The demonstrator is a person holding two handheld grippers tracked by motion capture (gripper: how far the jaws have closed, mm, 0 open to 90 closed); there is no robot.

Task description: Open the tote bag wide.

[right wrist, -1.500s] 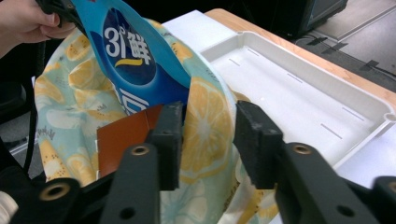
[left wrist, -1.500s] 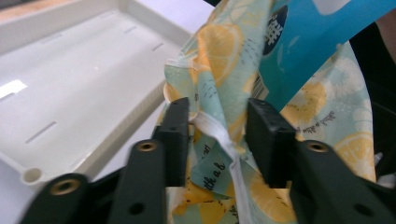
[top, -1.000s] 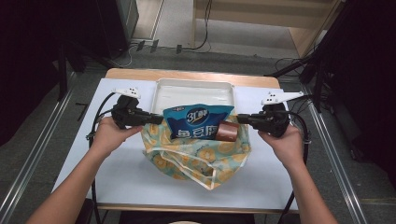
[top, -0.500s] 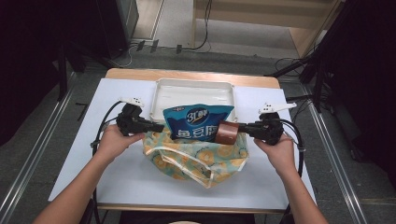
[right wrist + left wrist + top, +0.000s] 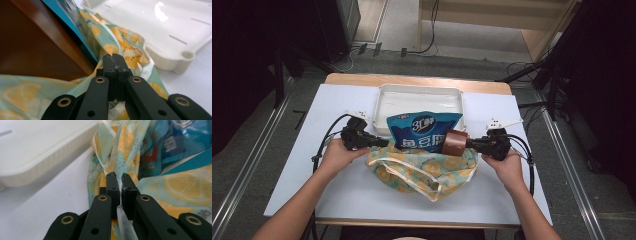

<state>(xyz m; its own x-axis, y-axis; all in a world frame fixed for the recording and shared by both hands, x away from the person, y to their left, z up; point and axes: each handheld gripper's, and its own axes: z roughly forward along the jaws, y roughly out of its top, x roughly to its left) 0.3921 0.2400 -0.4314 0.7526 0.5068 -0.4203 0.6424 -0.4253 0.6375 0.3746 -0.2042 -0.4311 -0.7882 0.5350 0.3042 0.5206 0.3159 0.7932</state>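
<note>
A lemon-print bag [image 5: 427, 167] lies open on the table, blue snack packet [image 5: 422, 131] sticking out.

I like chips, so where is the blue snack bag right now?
In the high view the blue snack bag sits mid-table in the lemon-print bag, just in front of the white tray, with a brown package at its right.

- Left forearm: bare, enters from the bottom left of the high view, angled inward and forward.
- Left hand [image 5: 337, 152]: wrapped around its tool from below, knuckles toward the person.
- Left hand-held gripper [image 5: 382, 143]: level, pointing right; jaws pressed together on thin fabric.
- Right forearm: bare, enters from the bottom right, angled inward.
- Right hand [image 5: 506, 165]: cupped around its tool.
- Right hand-held gripper [image 5: 468, 144]: level, pointing left; jaws pinched tight on fabric.
- Cables: looped at each outer side.
</note>
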